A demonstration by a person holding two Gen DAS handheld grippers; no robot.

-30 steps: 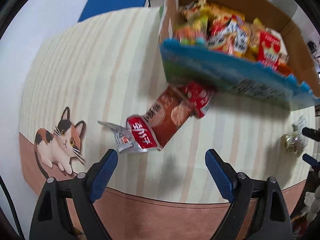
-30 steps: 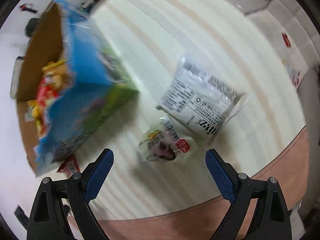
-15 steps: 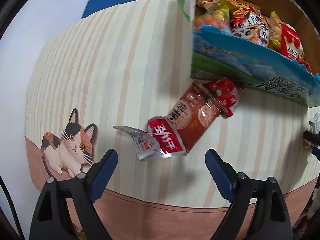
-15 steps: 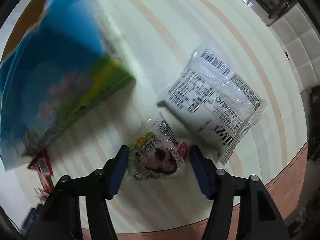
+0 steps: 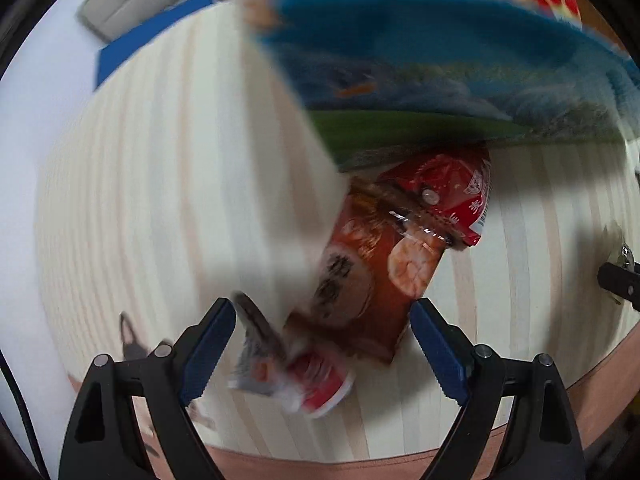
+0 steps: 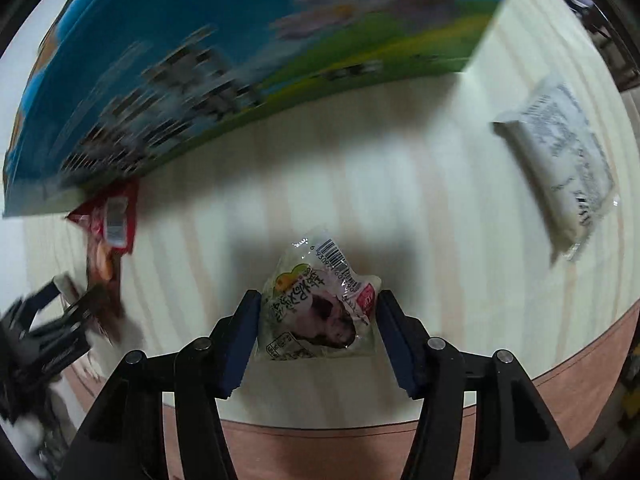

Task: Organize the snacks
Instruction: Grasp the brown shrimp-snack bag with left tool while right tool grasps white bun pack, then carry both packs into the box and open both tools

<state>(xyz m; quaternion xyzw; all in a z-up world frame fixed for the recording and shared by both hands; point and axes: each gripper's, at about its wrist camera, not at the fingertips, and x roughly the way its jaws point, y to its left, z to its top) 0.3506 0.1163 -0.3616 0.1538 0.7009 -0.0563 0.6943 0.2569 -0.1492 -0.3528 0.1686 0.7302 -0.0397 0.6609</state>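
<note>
Right wrist view: right gripper [image 6: 316, 330] clamped on small clear snack pouch [image 6: 318, 304]; pickup underway, next lift into snack box [image 6: 256, 60]. Left gripper [image 5: 320, 356] jaws apart over blurred, probably brown, packet [image 5: 372, 276].

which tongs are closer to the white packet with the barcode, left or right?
Right. The right tongs have the white packet between their pads, touching it. The left tongs straddle the brown snack bag, off to the side.

Bare striped tablecloth [image 6: 420, 200] between snack box [image 6: 240, 60] wall and white packet [image 6: 560, 168], passable.
</note>
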